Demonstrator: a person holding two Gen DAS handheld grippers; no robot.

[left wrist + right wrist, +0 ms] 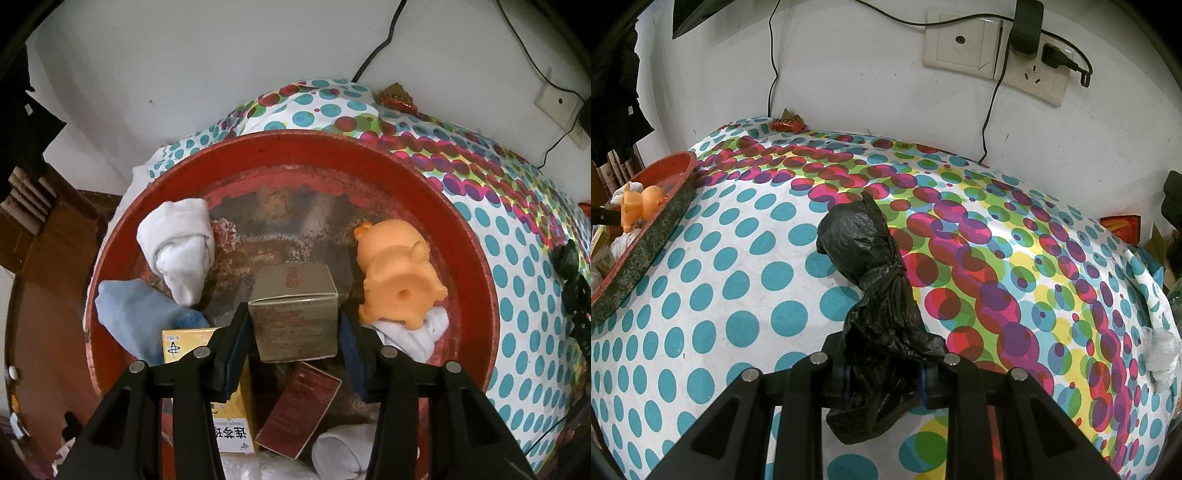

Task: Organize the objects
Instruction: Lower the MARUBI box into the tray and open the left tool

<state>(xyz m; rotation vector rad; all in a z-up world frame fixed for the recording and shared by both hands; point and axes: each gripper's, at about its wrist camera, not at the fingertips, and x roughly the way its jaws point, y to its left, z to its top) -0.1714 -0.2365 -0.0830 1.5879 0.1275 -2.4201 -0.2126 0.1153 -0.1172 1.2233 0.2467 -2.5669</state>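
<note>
- Hanging steeply over the round red tray (332,147) with the left gripper (293,317), jaws at a middle width around the grey-gold cardboard box (291,288).
- Touching the box's left face with the left pad, it seems; leaving a thin gap at the right pad, so not really pressing.
- Standing upright near the middle of the tray floor, this box, with bare worn floor behind it up to the far rim.
- Crowding the left side: a rolled white sock (177,243) and a folded light-blue cloth (136,314), both close to the rim.
- Lying on the right side, an orange rubber pig toy (399,273), partly on a white cloth (410,332), just beside the right finger.
- Filling the near part under the fingers: a yellow printed carton (207,387) and a flat dark-red packet (299,410), leaving little free room there.
- Pinching the twisted neck of a crumpled black plastic bag (864,236) with the right gripper (884,376), jaws narrow and closed on it.
- Resting on the dotted tablecloth (738,295), the bag's round body, well apart from the tray (665,206) at the left edge.
- Lying wide and free around the bag, the cloth, up to the white wall (849,74) behind.
</note>
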